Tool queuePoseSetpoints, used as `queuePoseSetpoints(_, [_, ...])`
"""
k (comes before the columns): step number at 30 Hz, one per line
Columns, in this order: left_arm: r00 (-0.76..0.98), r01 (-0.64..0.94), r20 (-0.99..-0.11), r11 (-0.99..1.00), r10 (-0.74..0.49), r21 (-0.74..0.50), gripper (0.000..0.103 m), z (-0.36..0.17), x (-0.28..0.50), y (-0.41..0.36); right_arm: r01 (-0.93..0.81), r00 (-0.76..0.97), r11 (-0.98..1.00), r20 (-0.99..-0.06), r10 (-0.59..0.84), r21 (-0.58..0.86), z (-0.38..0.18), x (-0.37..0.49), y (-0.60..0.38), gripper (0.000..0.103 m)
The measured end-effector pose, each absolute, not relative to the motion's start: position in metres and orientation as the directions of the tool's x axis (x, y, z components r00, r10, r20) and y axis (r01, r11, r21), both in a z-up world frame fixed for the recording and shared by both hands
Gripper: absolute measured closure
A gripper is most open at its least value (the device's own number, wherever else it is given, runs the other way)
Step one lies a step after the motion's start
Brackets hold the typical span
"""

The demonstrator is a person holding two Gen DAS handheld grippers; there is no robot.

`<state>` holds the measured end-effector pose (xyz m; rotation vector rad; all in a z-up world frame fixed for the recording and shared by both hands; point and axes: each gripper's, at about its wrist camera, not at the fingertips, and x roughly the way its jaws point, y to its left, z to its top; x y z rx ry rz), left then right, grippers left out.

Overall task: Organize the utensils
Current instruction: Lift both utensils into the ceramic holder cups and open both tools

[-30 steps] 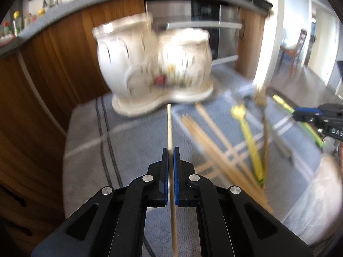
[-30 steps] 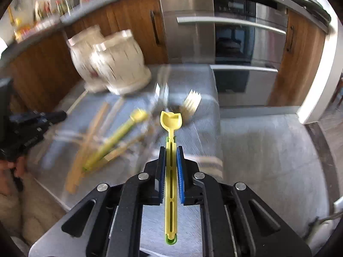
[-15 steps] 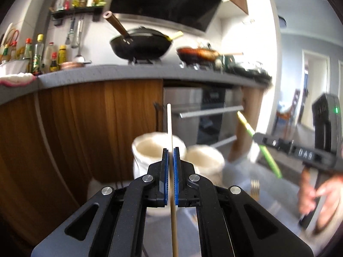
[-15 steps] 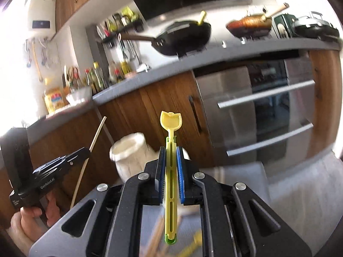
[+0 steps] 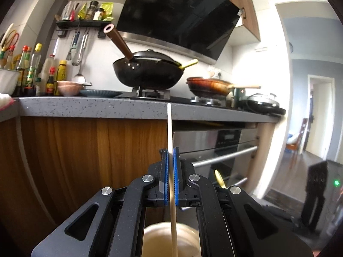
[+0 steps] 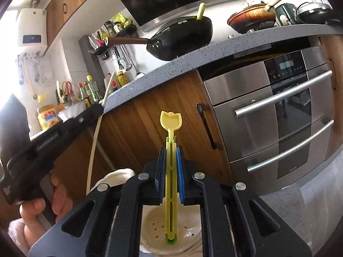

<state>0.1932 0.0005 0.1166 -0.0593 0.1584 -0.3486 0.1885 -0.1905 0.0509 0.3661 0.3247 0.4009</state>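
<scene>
Ahead of the tongs: grey speckled countertop [image 5: 90,107] over wood cabinets [image 5: 85,160], steel oven [image 6: 278,115] right. Black range hood [image 5: 178,15] above, white tiled wall [image 5: 96,49]. Far right, bright doorway [image 5: 319,115]. Strong daylight.

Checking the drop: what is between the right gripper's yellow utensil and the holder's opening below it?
Nothing: in the right wrist view the yellow utensil hangs over the holder.

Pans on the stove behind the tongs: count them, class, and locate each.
2: a black wok on the nearer burner, and a brown pan to its right. A lidded pot sits beyond; others may be hidden.
</scene>
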Motion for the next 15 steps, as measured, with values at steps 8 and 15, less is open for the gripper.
queuePoseSetpoints(8, [0.933, 0.312, -0.167, 0.948, -0.318, -0.057, 0.098, 0.093, 0.186, 0.005, -0.288, 0.868, 0.911, -0.320, 0.379, 0.295, 0.037, 0.189, -0.175, 0.093])
queuePoseSetpoints(15, [0.926, 0.294, -0.248, 0.956, -0.286, -0.006, 0.098, 0.077, 0.153, 0.014, -0.258, 0.847, 0.933, -0.405, 0.343, 0.251, 0.036, 0.171, -0.180, 0.093])
